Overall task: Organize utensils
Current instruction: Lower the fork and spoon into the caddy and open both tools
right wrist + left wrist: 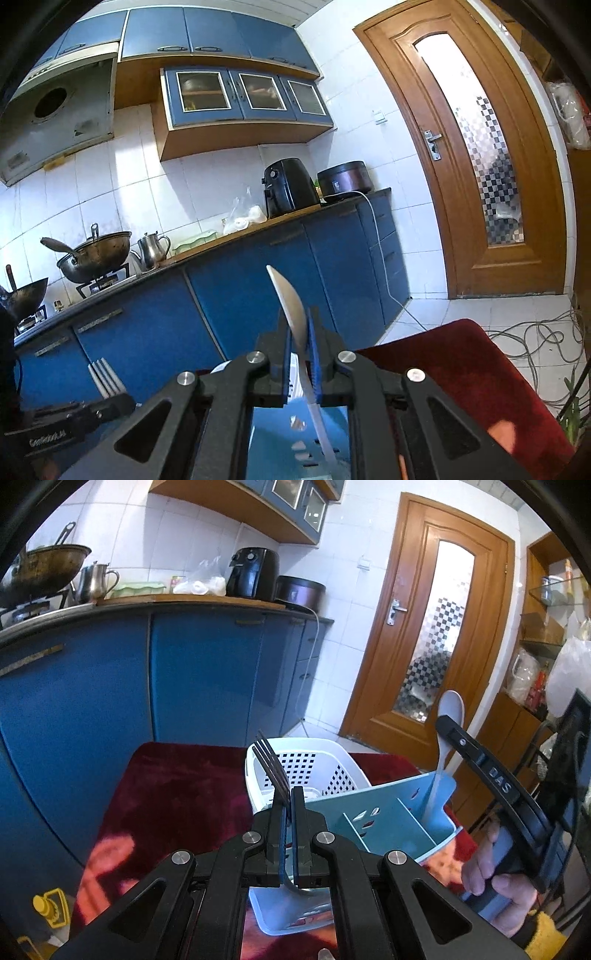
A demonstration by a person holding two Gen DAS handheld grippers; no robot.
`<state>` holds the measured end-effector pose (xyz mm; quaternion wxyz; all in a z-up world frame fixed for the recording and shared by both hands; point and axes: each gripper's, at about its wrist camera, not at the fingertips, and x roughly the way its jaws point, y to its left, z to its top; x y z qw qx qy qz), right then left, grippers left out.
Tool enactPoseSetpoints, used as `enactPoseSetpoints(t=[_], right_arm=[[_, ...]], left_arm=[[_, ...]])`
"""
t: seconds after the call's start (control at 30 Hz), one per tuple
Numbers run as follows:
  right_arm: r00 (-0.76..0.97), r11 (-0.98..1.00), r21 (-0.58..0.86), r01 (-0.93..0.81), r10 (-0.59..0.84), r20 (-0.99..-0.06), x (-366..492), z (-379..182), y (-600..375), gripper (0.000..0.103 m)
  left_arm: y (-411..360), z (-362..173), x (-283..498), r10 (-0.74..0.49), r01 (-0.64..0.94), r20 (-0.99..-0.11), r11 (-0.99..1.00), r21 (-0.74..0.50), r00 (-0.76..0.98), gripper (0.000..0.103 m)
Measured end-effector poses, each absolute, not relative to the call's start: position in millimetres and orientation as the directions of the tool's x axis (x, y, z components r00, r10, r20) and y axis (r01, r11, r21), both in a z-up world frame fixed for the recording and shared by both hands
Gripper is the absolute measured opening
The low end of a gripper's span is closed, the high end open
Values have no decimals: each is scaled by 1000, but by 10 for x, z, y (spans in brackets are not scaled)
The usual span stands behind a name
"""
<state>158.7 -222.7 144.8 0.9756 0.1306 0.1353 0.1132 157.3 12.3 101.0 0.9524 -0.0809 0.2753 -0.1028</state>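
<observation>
My left gripper (pixel 290 794) is shut on a metal fork (pixel 271 764), tines pointing up, above the near end of a light-blue utensil holder (pixel 388 812) with dividers. The fork's handle end shows below the pads, over the holder. My right gripper (pixel 300 314) is shut on the bowl of a white spoon (pixel 290 299). In the left wrist view the spoon (pixel 450 709) stands tilted, its handle reaching down into the holder's far right compartment. A white perforated basket (pixel 314 753) stands just behind the holder on a red cloth (pixel 177 782).
Blue cabinets (pixel 207 679) and a counter with a wok (pixel 96 254), kettle (pixel 153 251) and air fryer (pixel 288 186) lie beyond the table. A wooden door (pixel 491 155) stands right; cables (pixel 543 339) trail on the floor. A hand (pixel 495 878) grips the right tool.
</observation>
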Motion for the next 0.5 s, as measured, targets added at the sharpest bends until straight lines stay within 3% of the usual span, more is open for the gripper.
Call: enactPoseSetpoints(t=[0.2,0.23,0.3,0.37,0.5], right_arm=[[930,948,271,-169,244,-274,1485,1407,-2281,13],[928,947,273,-169,246,-281,1469,1397,-2290,15],[920,944,281,-170,255,-298,1445,1377,-2309,31],[914,941,291,-175,265,-307,1421,1369,-2321,34],[909,937,300,-180,275,-313,1349,1395,-2346,41]], left_arm=[[62,1003,1554,-225,150,-525,972,-181,821,4],[48,1001,1558,-223,151,-532,973,-176,817,6],[26,1003,1555,-226,156,-536,972,-174,813,9],[18,1009,1546,-230,161,-540,972,-172,809,16],[-55,1059,1475,-228,177,-535,973,-146,813,40]])
